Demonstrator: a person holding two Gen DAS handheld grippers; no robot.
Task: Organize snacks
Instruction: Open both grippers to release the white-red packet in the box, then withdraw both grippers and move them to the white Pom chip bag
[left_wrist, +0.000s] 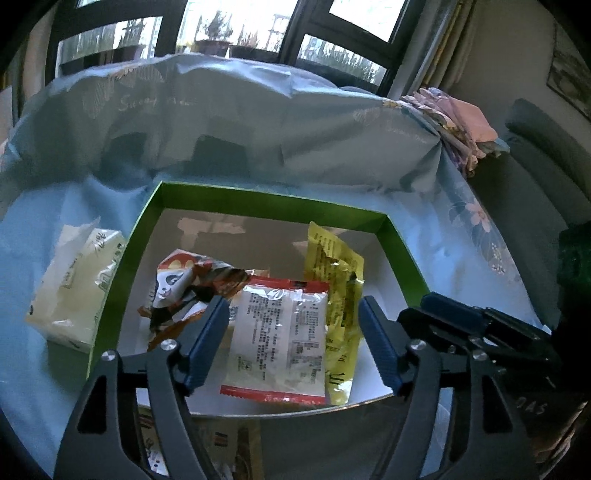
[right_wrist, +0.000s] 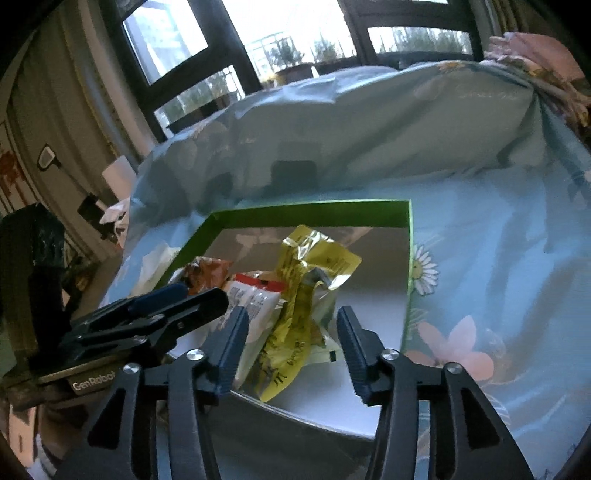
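Note:
A green-walled box (left_wrist: 258, 199) with a white floor lies on the blue bedsheet. Inside lie three snack packets: a red-and-white packet (left_wrist: 277, 332), a yellow packet (left_wrist: 340, 280) and a crumpled orange panda packet (left_wrist: 181, 291). My left gripper (left_wrist: 293, 332) is open and empty, hovering over the red-and-white packet. My right gripper (right_wrist: 291, 343) is open and empty above the yellow packet (right_wrist: 295, 314) at the box's near edge (right_wrist: 295, 410). The right gripper also shows in the left wrist view (left_wrist: 461, 325), and the left gripper in the right wrist view (right_wrist: 155, 310).
A pale yellow tissue pack (left_wrist: 77, 291) lies left of the box. A pillow under the blue sheet (left_wrist: 258, 118) rises behind the box. Folded pink cloth (left_wrist: 458, 122) sits at the back right. More printed packets (left_wrist: 221, 443) lie near the box's front edge.

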